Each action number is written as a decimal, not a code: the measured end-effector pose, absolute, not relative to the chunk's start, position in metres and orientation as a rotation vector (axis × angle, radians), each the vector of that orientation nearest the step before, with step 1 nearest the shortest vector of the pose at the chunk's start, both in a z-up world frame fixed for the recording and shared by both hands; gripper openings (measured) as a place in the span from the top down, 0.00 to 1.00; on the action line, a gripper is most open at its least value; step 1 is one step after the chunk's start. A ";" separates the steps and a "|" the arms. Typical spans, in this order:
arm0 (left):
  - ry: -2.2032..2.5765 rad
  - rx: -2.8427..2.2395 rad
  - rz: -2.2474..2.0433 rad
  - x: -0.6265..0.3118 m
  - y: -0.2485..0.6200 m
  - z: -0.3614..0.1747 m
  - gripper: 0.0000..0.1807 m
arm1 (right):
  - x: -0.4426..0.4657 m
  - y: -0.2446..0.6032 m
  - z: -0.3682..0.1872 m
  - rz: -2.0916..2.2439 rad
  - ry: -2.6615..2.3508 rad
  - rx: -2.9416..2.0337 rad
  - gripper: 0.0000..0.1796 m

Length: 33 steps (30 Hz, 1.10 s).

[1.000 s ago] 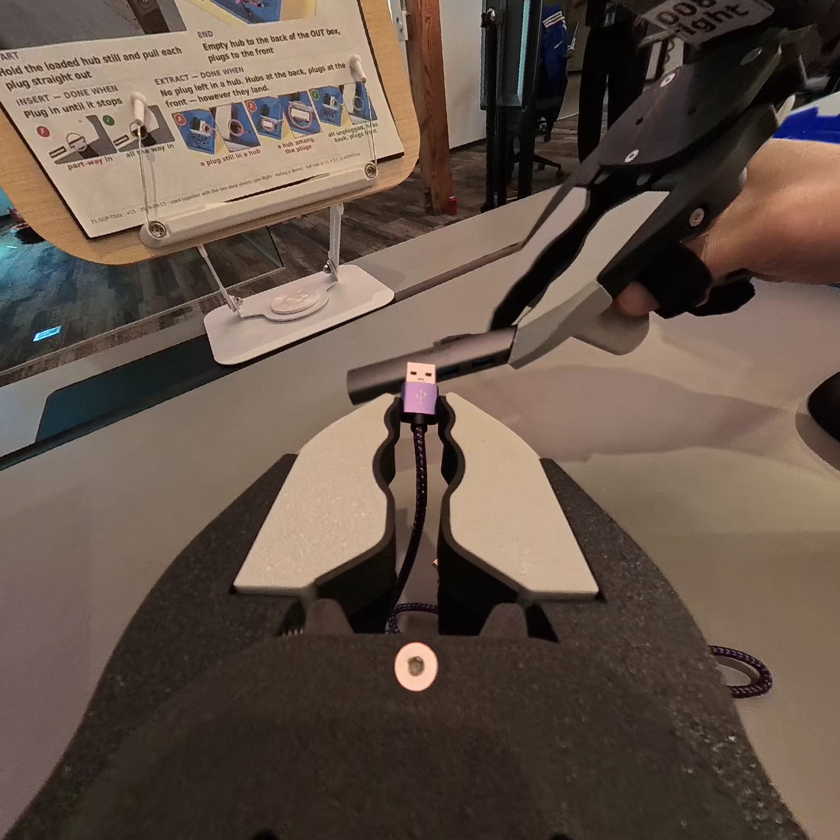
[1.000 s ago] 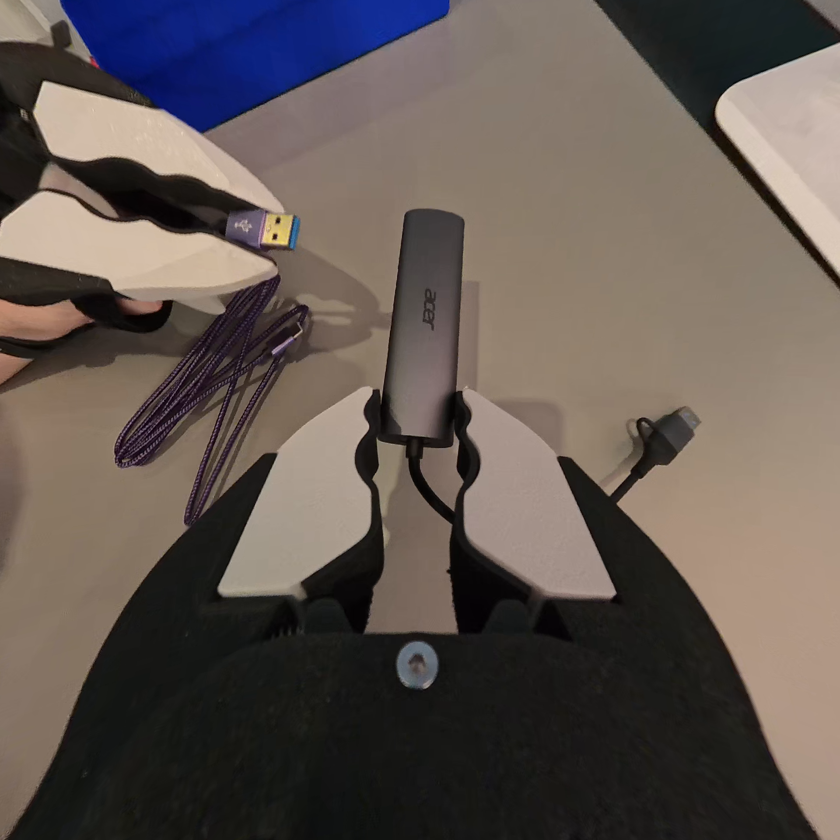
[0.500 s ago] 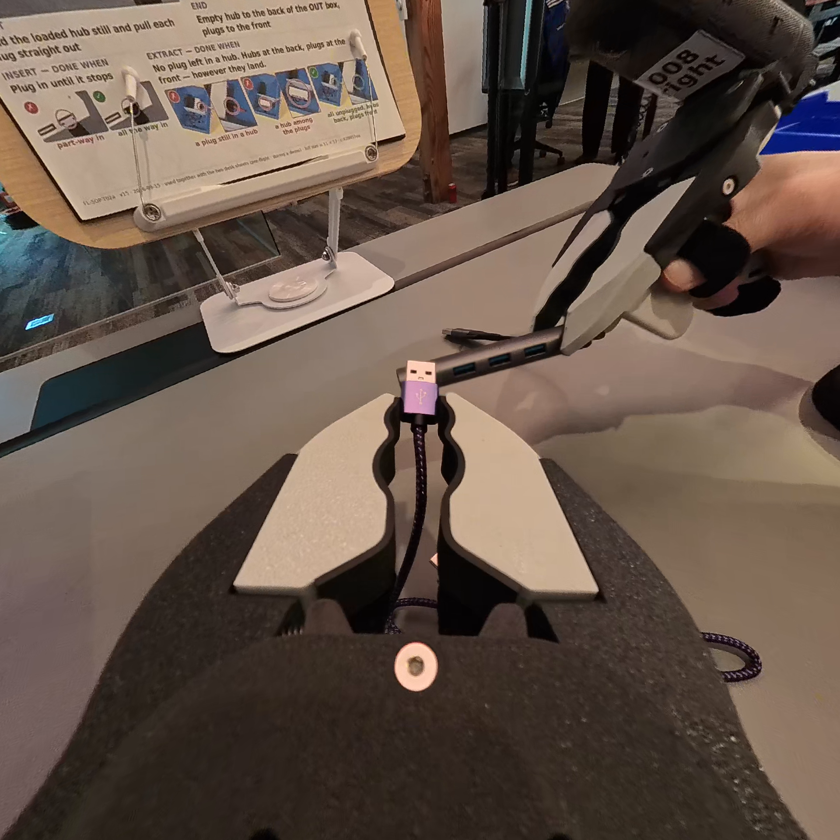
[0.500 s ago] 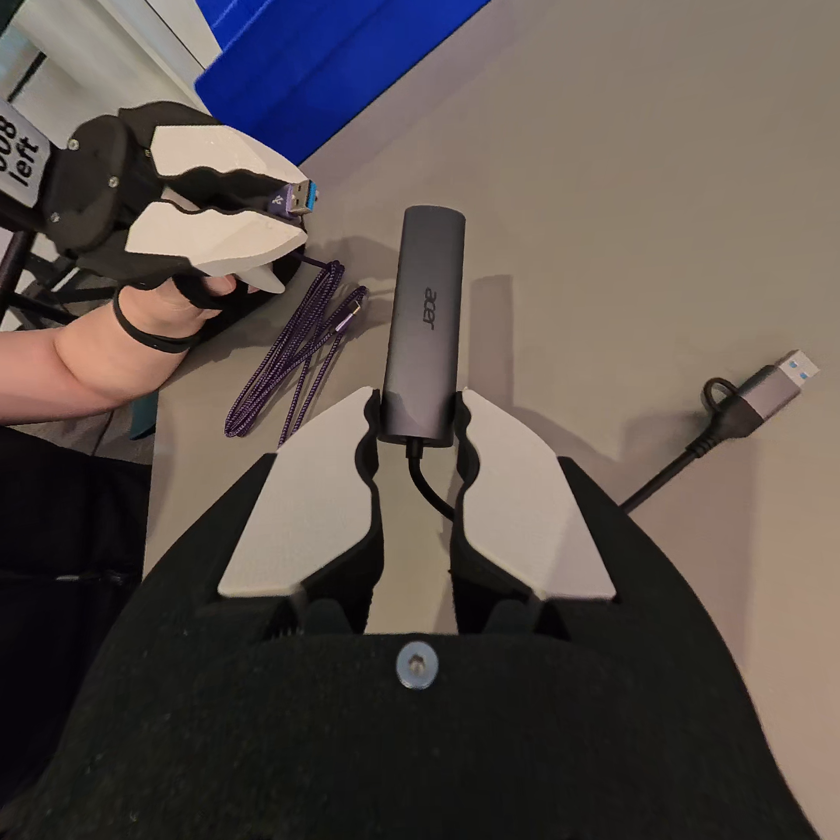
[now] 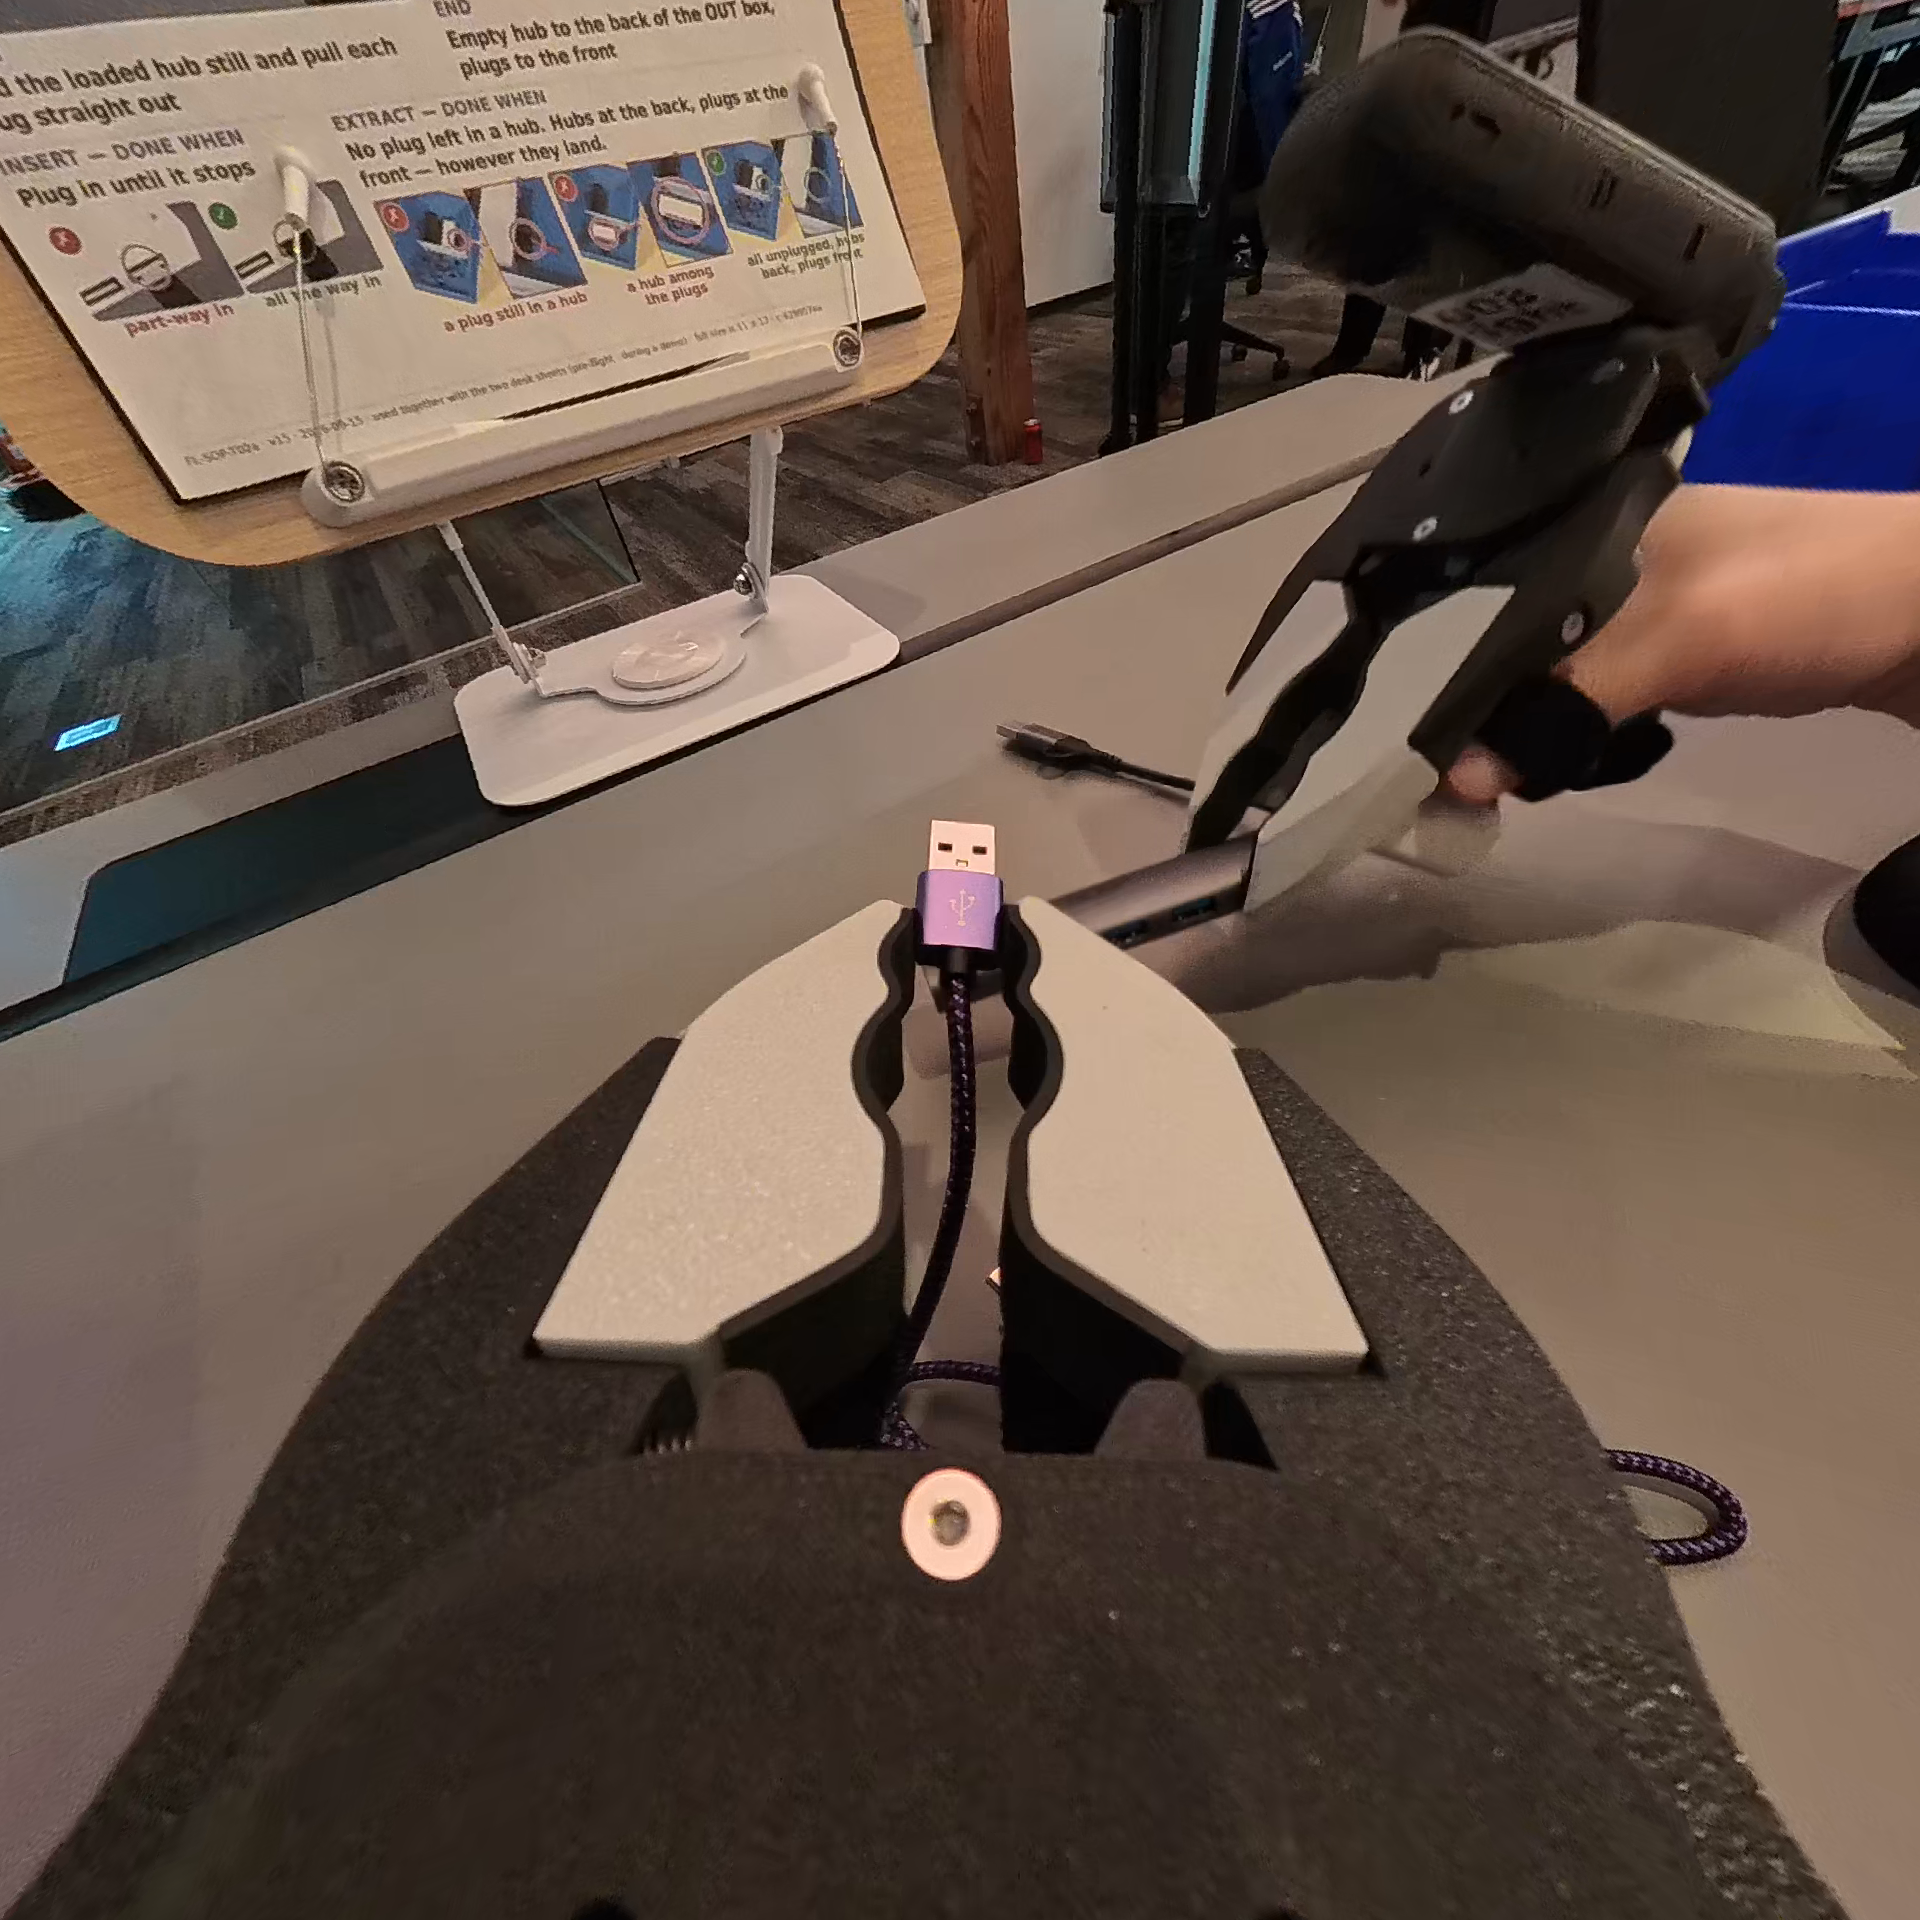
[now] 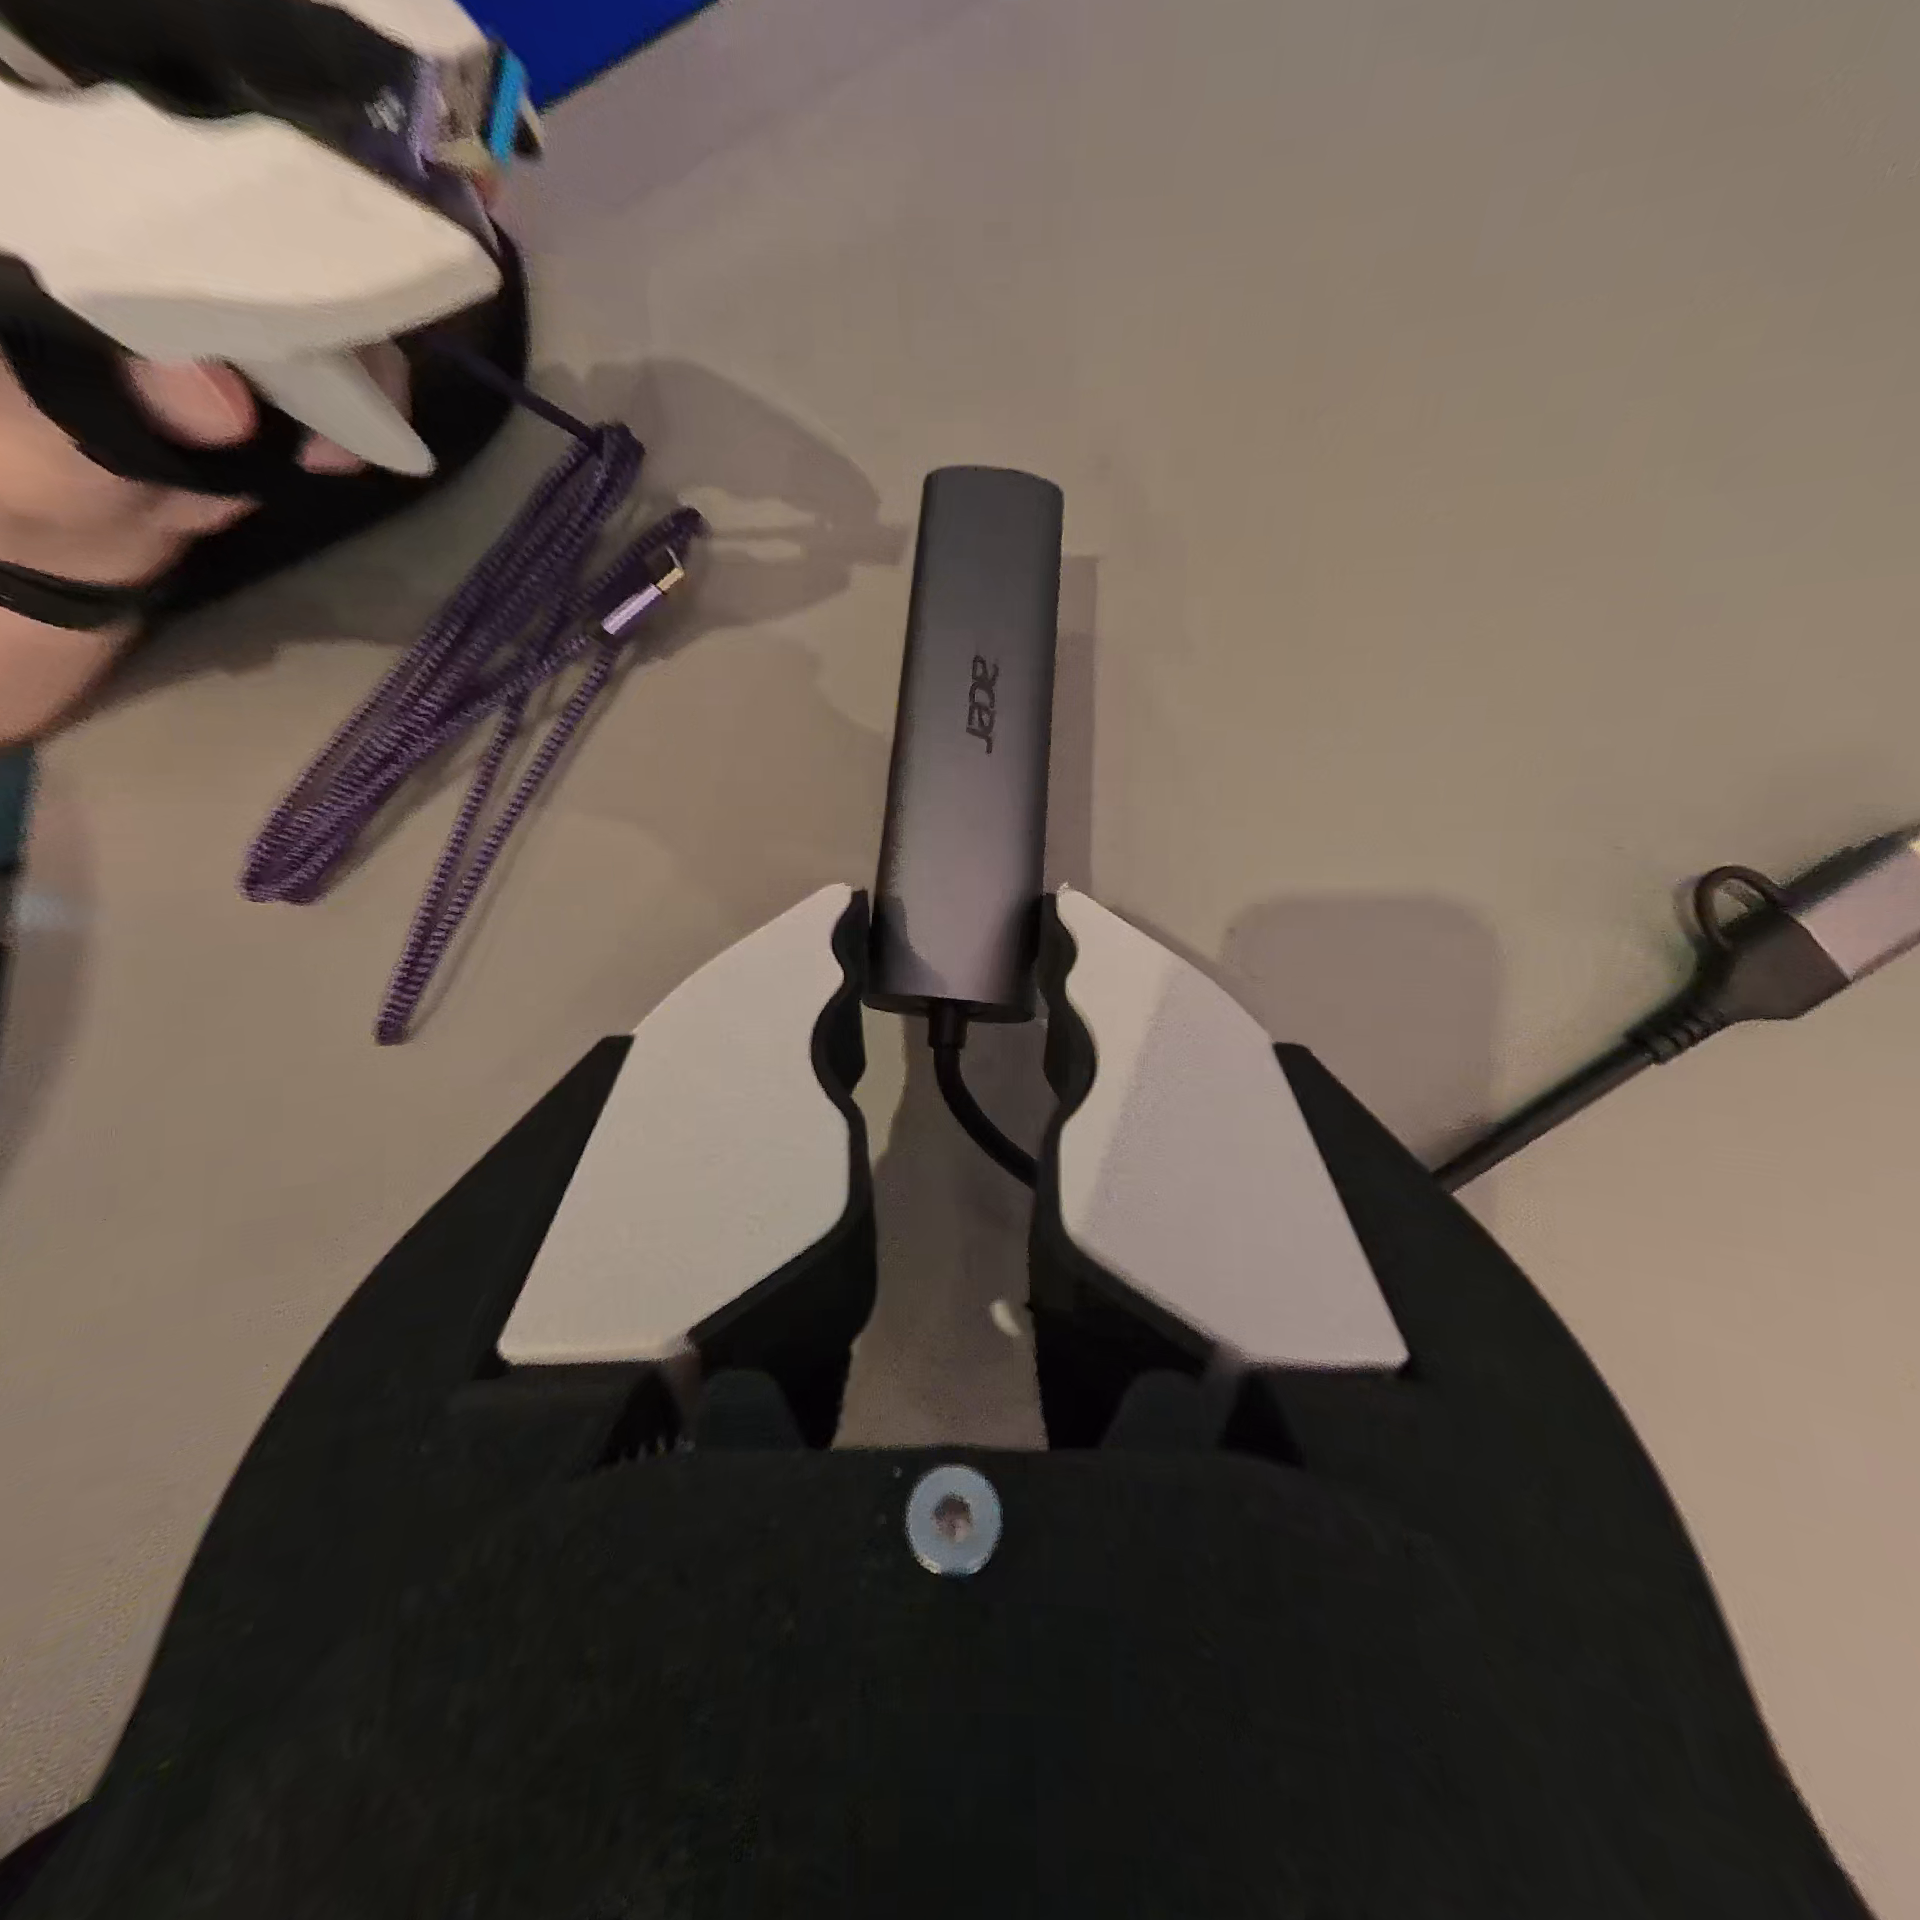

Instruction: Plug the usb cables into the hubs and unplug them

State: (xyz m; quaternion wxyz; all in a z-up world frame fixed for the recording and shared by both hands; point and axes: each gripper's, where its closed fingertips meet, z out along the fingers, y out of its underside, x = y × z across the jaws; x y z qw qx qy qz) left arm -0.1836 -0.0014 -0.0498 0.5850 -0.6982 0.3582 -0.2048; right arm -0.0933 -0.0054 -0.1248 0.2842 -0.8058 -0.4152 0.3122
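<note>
My left gripper (image 5: 958, 925) is shut on the purple USB plug (image 5: 958, 883), whose metal tip points forward and up. Its braided purple cable (image 6: 457, 717) lies coiled on the grey table. My right gripper (image 6: 956, 935) is shut on the cable end of a dark grey hub (image 6: 971, 717) and holds it low over the table. In the left wrist view the hub (image 5: 1153, 894) sits just right of and behind the plug, its side ports facing me. The plug is apart from the hub. The left gripper (image 6: 447, 135) shows blurred at the upper left of the right wrist view.
The hub's own black cable ends in a grey plug (image 6: 1829, 935) lying on the table, also seen in the left wrist view (image 5: 1049, 743). An instruction board on a white stand (image 5: 675, 686) is at the back. A blue box (image 5: 1839, 384) is at far right. About 12 cm separates my left fingertips from my right.
The right gripper has carried the hub down and to the right, so it now lies right of the plug instead of behind it. The left gripper still holds the plug.
</note>
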 end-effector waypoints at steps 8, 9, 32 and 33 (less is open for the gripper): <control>0.829 -1.627 -0.484 -0.186 -0.002 -0.050 0.92 | -0.096 -0.003 -0.140 0.660 -1.217 -2.086 0.83; 0.827 -1.627 -0.486 -0.186 -0.002 -0.049 0.92 | -0.096 -0.003 -0.142 0.656 -1.224 -2.090 0.83; 0.839 -1.644 -0.507 -0.183 -0.005 -0.055 0.92 | -0.092 0.002 -0.117 0.948 -0.967 -2.062 0.83; 0.846 -1.645 -0.509 -0.181 -0.006 -0.056 0.92 | -0.091 0.004 -0.113 0.952 -0.947 -2.058 0.83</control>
